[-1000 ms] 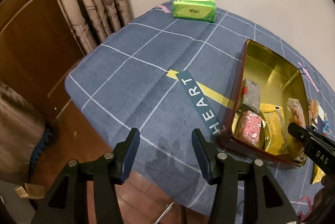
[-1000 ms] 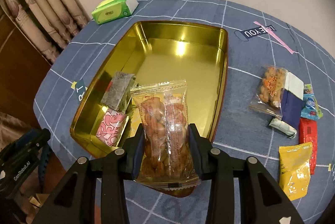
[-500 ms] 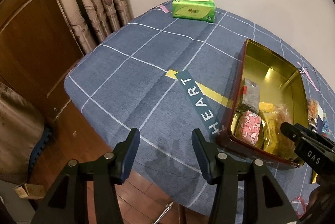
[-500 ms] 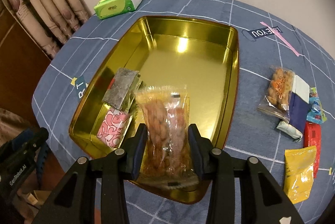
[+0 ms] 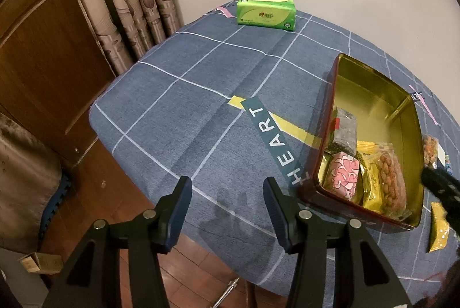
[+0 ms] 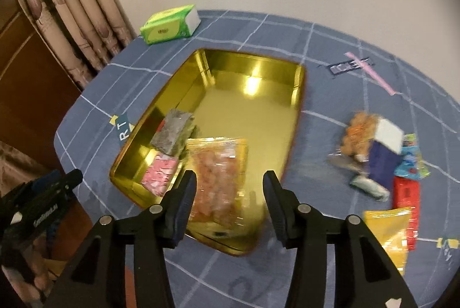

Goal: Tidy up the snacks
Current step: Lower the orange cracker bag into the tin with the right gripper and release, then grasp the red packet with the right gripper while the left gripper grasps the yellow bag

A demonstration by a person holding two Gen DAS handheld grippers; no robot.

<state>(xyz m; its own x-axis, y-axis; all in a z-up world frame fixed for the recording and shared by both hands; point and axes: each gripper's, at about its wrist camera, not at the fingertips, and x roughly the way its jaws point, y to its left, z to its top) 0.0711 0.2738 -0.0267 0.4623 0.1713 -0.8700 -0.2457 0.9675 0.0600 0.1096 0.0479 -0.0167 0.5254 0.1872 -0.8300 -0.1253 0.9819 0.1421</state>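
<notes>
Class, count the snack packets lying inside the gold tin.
4 visible: grey packet by the left wall, pink packet at the near corner, yellow packet beside it, clear nut packet on top. Others may be hidden underneath.

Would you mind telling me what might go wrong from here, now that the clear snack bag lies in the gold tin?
1. The right gripper has just been opening and is empty, but the clear snack bag lies right under its fingers; pulling away carelessly could snag it.
2. The gold tin sits near the table's front edge, so a bump might push it off.
3. The loose snacks overlap in a pile, so the next grasp could catch two.
</notes>
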